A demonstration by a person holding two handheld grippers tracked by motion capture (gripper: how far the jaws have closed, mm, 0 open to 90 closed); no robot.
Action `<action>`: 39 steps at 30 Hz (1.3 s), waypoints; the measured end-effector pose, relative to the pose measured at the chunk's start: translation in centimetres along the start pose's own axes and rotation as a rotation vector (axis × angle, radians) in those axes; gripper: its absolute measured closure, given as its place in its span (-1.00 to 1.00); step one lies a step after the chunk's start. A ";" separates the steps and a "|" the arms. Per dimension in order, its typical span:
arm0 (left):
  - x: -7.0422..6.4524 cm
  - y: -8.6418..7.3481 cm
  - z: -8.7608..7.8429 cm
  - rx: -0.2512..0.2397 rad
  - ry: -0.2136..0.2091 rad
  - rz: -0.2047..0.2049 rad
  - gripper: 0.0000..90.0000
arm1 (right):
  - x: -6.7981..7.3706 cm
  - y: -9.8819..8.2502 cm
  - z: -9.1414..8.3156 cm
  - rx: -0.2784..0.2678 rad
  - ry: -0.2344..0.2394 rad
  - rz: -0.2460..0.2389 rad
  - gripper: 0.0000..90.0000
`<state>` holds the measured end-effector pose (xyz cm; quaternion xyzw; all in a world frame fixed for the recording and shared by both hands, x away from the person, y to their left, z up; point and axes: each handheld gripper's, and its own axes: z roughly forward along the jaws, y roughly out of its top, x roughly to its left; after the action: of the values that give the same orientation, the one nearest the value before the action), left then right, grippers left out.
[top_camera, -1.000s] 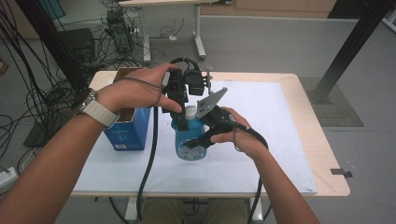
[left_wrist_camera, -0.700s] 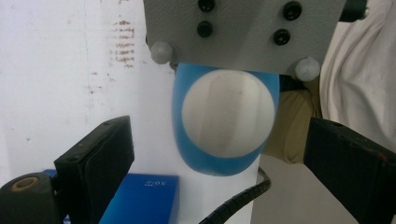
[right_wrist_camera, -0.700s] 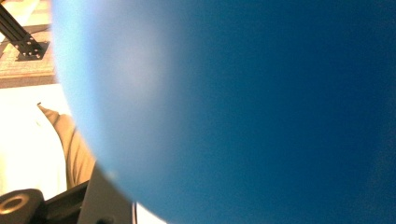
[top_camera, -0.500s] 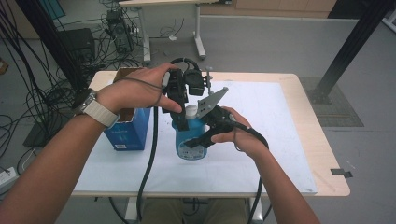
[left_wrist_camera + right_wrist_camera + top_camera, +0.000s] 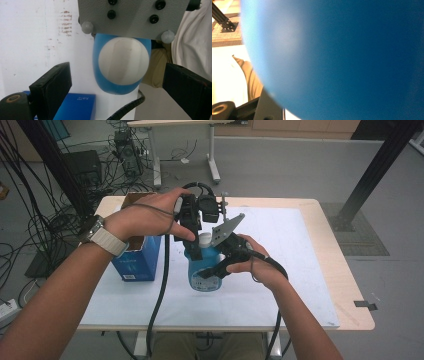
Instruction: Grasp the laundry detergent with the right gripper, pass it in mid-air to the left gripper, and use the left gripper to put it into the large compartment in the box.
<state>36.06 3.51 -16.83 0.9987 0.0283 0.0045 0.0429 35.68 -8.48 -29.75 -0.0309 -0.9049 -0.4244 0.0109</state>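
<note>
A blue bottle (image 5: 198,281) with a white cap (image 5: 205,239) stands upright on the white sheet. My right gripper (image 5: 214,269) comes in from the right and is shut on the bottle's body, whose blue wall (image 5: 342,57) presses up against the right gripper view. My left gripper (image 5: 199,244) points down over the bottle's top. In the left gripper view the left gripper (image 5: 117,72) is open, its jaws well apart on either side of the cap (image 5: 122,61), touching neither side. The right gripper's grey plate (image 5: 132,15) lies just beyond the cap.
An open blue cardboard box (image 5: 135,260) stands just left of the bottle. The white sheet (image 5: 290,265) covers most of the wooden table (image 5: 345,285). Beyond the far edge are another table's legs (image 5: 212,160) and cables (image 5: 45,220) on the floor.
</note>
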 end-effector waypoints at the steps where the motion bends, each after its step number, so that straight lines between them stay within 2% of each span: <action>1: 0.0 0.0 0.0 0.001 -0.001 0.000 -0.80 | 0.0 0.0 0.0 0.000 0.001 0.001 -0.03; 19: 0.0 -0.2 0.1 -0.002 -0.001 -0.005 -0.80 | 0.0 0.0 -0.2 -0.005 -0.002 0.013 -0.03; 39: 0.1 -0.3 0.3 0.001 -0.006 -0.002 -0.80 | -0.1 0.1 -0.1 -0.006 0.002 0.002 -0.03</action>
<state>36.09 3.82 -17.12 0.9987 0.0293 0.0015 0.0425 35.76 -8.51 -29.61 -0.0317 -0.9036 -0.4270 0.0121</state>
